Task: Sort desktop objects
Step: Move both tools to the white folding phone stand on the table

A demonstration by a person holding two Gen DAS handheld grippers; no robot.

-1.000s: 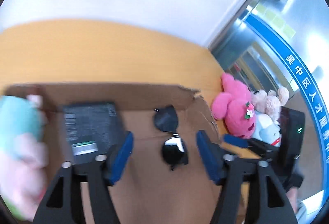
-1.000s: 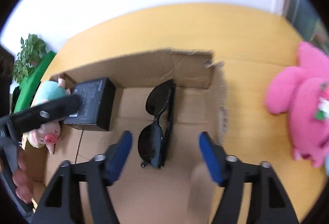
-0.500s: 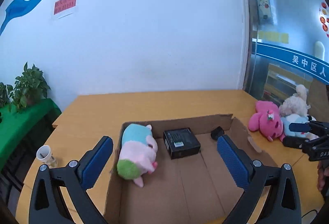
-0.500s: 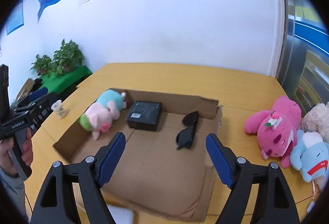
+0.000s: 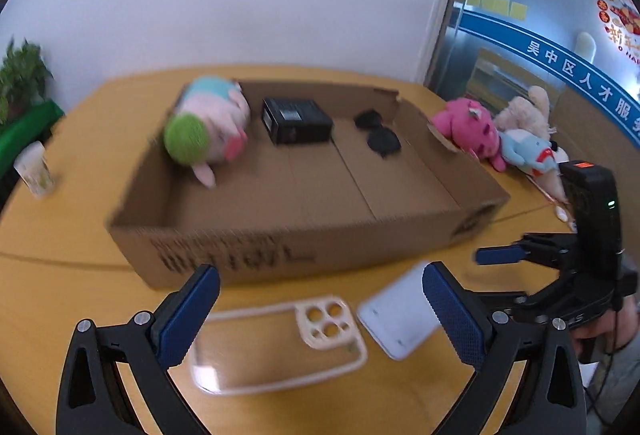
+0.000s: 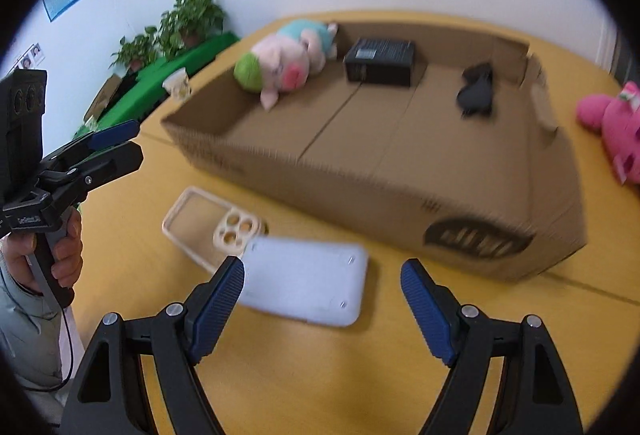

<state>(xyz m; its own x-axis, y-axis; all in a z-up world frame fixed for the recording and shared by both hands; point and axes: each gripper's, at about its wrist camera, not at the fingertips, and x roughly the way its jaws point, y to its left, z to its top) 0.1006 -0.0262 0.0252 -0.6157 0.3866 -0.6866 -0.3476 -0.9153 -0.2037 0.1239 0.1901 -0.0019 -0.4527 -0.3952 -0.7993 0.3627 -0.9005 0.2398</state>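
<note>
A shallow cardboard box [image 5: 304, 255] [image 6: 360, 191] lies on the yellow table. It holds a pink-and-blue plush pig [image 5: 208, 127] [image 6: 280, 63], a black box [image 5: 296, 119] [image 6: 380, 61] and black sunglasses [image 5: 378, 135] [image 6: 476, 93]. In front of the box lie a clear phone case [image 5: 276, 343] [image 6: 212, 223] and a white flat device [image 5: 400, 319] [image 6: 308, 283]. My left gripper [image 5: 320, 315] is open and empty above the phone case. My right gripper [image 6: 324, 307] is open and empty above the white device.
Pink, beige and blue plush toys [image 5: 496, 131] lie on the table right of the box; the pink one shows in the right wrist view [image 6: 616, 131]. A paper cup [image 5: 34, 169] [image 6: 178, 85] stands left of the box. Potted plants [image 6: 180, 23] stand beyond the table.
Both grippers have pulled back from inside the box to the table's near side. The phone case and white device have come into view under them. Both stay open.
</note>
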